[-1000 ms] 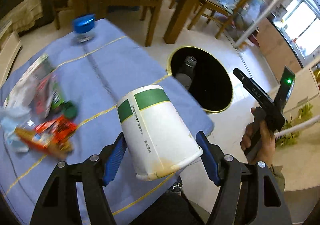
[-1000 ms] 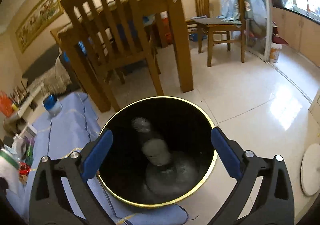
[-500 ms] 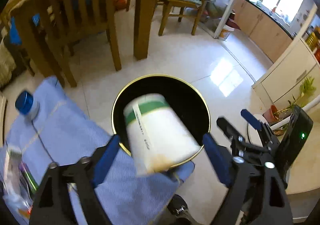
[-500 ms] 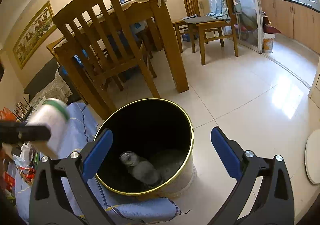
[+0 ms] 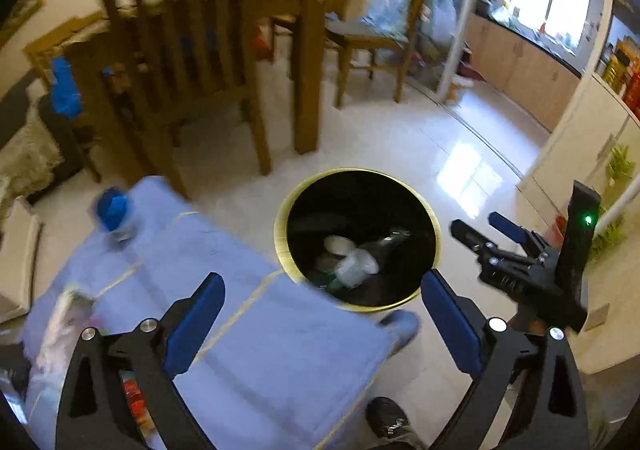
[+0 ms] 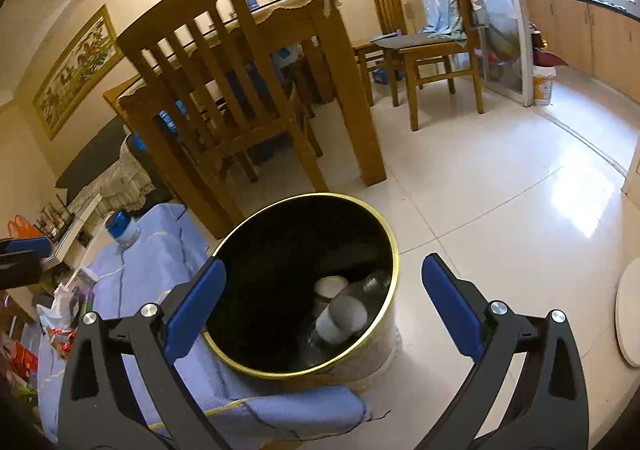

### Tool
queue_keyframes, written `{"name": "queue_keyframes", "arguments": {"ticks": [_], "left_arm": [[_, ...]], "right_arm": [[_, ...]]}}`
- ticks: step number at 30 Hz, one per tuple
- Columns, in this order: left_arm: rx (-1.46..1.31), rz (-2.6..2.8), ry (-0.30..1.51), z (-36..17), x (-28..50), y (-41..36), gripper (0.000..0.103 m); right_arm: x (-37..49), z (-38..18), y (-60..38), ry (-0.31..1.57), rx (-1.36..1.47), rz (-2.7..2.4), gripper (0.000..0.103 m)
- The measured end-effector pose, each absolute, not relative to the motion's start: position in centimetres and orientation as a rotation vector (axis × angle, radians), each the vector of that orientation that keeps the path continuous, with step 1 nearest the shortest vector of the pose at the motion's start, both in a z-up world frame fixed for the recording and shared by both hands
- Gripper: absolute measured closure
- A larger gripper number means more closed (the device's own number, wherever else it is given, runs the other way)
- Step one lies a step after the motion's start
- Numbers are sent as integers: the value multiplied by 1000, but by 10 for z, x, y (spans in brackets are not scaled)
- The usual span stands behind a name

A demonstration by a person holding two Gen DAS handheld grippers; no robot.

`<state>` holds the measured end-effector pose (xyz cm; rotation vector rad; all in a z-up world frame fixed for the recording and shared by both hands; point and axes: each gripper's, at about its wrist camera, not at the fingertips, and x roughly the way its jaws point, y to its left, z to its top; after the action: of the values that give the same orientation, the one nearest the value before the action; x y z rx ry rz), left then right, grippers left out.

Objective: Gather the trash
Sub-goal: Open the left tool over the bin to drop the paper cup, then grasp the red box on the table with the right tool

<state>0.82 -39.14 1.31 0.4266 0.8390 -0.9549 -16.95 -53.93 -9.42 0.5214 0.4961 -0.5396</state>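
A black trash bin with a gold rim (image 5: 434,234) (image 6: 394,250) stands on the floor beside a blue cloth (image 5: 280,346) (image 6: 132,278). The white paper cup (image 5: 354,266) (image 6: 342,316) lies inside the bin next to a clear bottle (image 6: 374,282). My left gripper (image 5: 324,316) is open and empty, above the cloth's edge near the bin. My right gripper (image 6: 324,302) is open and empty over the bin; it shows in the left wrist view (image 5: 486,228) to the bin's right. Wrappers (image 5: 64,330) (image 6: 60,314) lie at the cloth's left end.
A blue-capped jar (image 5: 114,213) (image 6: 122,230) stands at the cloth's far corner. A wooden chair (image 6: 224,101) and table (image 6: 320,49) stand behind the bin. A shoe (image 5: 386,416) shows at the cloth's near edge. A white round object (image 6: 630,314) lies at right.
My left gripper carried the paper cup from over the cloth to the bin and let it go. The cup now lies in the bin. The right gripper stayed open and drew back.
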Motion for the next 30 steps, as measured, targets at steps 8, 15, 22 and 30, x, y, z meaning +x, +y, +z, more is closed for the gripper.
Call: {"name": "queue_keyframes", "arguments": {"ticks": [8,15,22,30], "left_arm": [[273,-598,696,28,50,-192,7],[101,-308,769,-19,70,-51,7],[59,-229,828,-62,65,-1,7],[36,-252,862,-79,62,7,7]], "right_arm": [[-100,-84,-442,590,413,-283,6],[-23,-72,-287,708,225,88,14],[49,-71,-182,770,58,303,28],[78,-93,-159,866,9,322,76]]}}
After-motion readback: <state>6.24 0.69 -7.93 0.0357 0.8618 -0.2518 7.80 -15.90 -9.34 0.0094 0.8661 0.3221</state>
